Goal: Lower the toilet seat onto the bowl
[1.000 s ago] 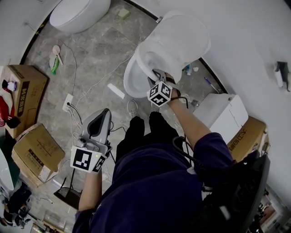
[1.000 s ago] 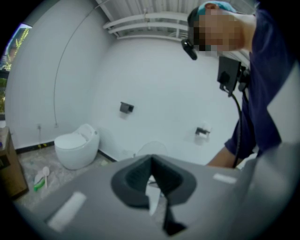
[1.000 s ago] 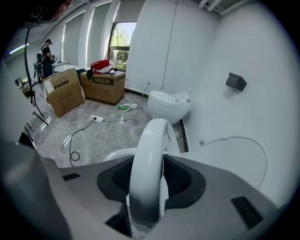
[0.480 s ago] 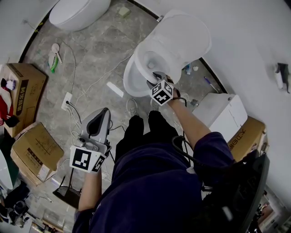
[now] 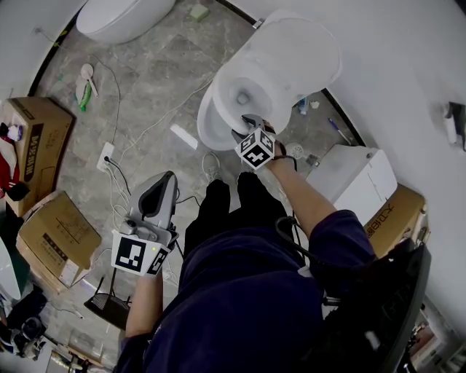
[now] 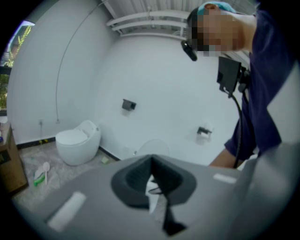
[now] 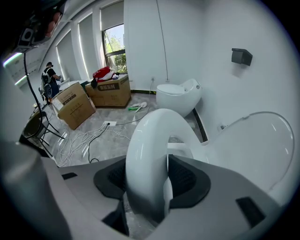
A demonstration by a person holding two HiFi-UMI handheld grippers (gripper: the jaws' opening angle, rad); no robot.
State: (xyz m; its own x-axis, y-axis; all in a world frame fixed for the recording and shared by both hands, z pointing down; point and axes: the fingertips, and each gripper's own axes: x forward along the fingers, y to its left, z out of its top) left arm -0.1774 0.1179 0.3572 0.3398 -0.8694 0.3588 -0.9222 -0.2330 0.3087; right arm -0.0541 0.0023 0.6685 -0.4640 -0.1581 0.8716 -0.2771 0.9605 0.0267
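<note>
Over the bowl [image 5: 207, 130] front, the right gripper [image 5: 247, 125] has just been opening its jaws, which loosely straddle the toilet seat [image 7: 147, 154], its ring running away from them. The left gripper [image 5: 165, 180] hangs closed and empty, well apart.

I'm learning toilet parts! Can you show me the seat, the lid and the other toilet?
toilet seat [image 7: 146, 140]: right gripper view, on the ring's near curve.
lid [image 7: 253, 150]: right gripper view, on the raised lid's middle.
other toilet [image 5: 120, 16]: head view, on its white top.
</note>
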